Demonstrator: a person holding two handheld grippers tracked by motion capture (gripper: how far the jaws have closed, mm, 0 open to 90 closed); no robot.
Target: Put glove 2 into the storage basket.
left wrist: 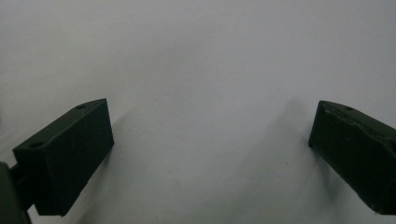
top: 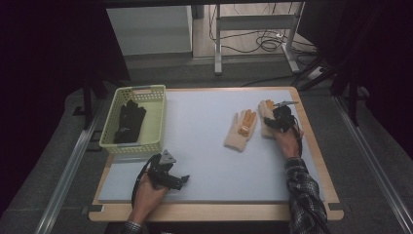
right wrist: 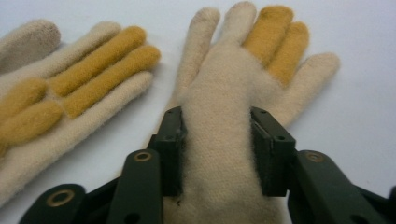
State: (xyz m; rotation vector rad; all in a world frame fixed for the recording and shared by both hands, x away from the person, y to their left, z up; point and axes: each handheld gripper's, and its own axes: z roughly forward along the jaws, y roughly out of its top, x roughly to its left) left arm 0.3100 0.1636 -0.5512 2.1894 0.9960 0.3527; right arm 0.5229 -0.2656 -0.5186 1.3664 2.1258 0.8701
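Right claw (top: pixel 278 118) clamped on a cream glove (right wrist: pixel 219 140) at the far right of the surface (top: pixel 204 146); left claw (top: pixel 181 181) idle, spread wide

Right gripper view: both jaws press the glove's palm from either side, wool bunched between them; fingers, two of them mustard, point away and lie flat on the pale mat. Matching second glove (top: pixel 241 129) lies just beside it, to the left in the high view, apart from the jaws. Left claw sits near the front edge, jaws far apart over bare mat, gripping nothing. Yellow basket (top: pixel 158 122) at far left corner, holding a black glove (top: pixel 129 122), well apart from both claws
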